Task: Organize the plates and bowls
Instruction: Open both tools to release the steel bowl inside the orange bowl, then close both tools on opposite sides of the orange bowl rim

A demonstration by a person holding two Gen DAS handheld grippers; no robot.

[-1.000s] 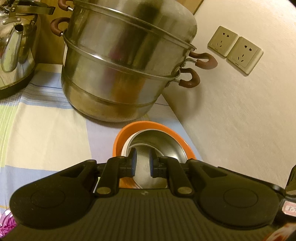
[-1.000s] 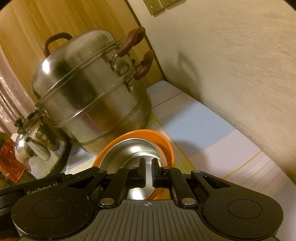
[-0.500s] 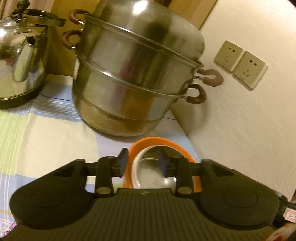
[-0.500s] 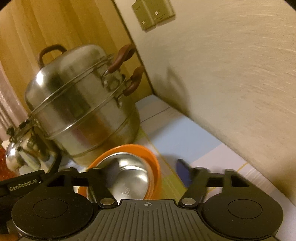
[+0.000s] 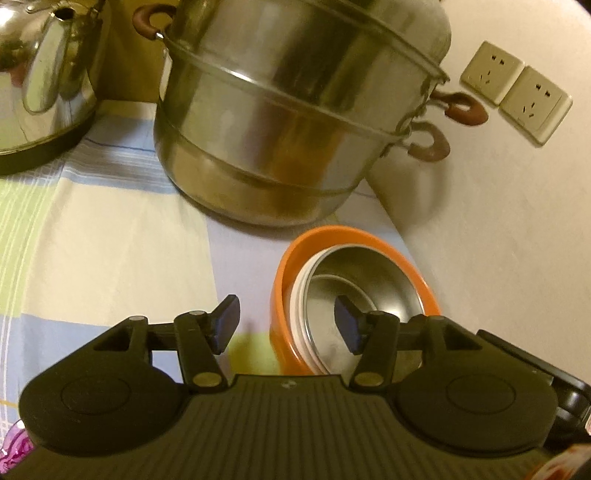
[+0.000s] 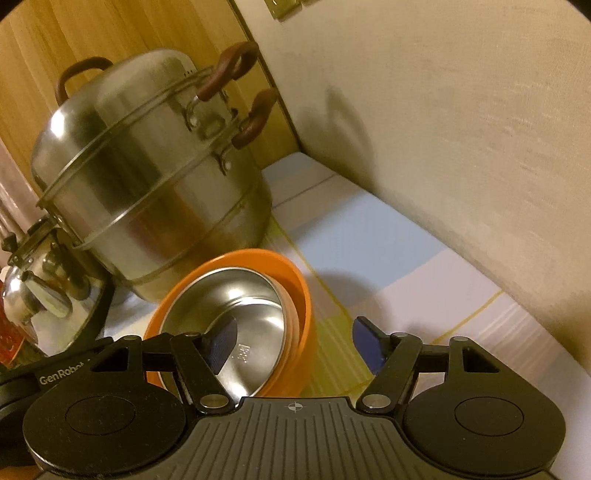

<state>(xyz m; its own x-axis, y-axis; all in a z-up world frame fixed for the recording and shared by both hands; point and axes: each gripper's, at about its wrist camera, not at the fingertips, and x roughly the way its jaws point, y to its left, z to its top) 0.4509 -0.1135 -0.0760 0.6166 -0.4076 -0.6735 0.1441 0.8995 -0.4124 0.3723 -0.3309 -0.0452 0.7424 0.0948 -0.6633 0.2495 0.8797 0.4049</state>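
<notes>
The kettle (image 5: pixel 40 85) is cut off by the left wrist view's top and left edges; the steamer pot (image 5: pixel 291 122) loses its lid at the top edge; the gripper body hides the near rim of the orange bowl (image 5: pixel 280 291); wall sockets (image 6: pixel 284 7) are clipped in the right wrist view.

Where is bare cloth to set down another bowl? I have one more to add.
Free: the tablecloth between the orange bowl and the wall, and the pale patch left of the bowl, in front of the kettle. Crowded: the gap between the steamer pot and the orange bowl, which already holds a steel bowl.
</notes>
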